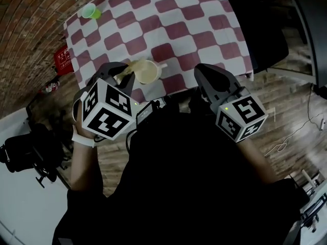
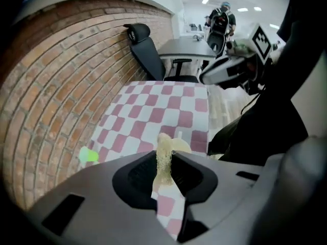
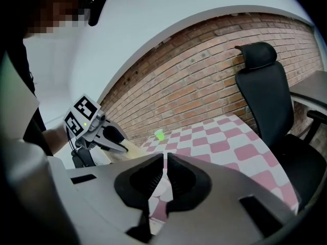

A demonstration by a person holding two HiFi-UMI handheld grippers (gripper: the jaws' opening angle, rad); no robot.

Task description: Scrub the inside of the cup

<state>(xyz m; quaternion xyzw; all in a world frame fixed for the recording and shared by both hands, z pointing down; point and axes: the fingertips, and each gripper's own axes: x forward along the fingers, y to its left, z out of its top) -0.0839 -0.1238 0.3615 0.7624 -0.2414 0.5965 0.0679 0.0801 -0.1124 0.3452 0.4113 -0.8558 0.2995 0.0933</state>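
Head view: cup (image 1: 147,71) at near edge of table (image 1: 204,14), left gripper (image 1: 124,78) just beside its rim, right gripper (image 1: 203,74) well apart
Left gripper view: clamped on scrubber (image 2: 164,147), cup just beyond
Right gripper view: jaws together, empty
Likely mid-scrub; next, scrubber down into cup

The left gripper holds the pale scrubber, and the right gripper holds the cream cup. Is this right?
The left gripper holds the pale scrubber, but the right gripper is shut and empty, as the right gripper view shows; the cream cup stands on the table.
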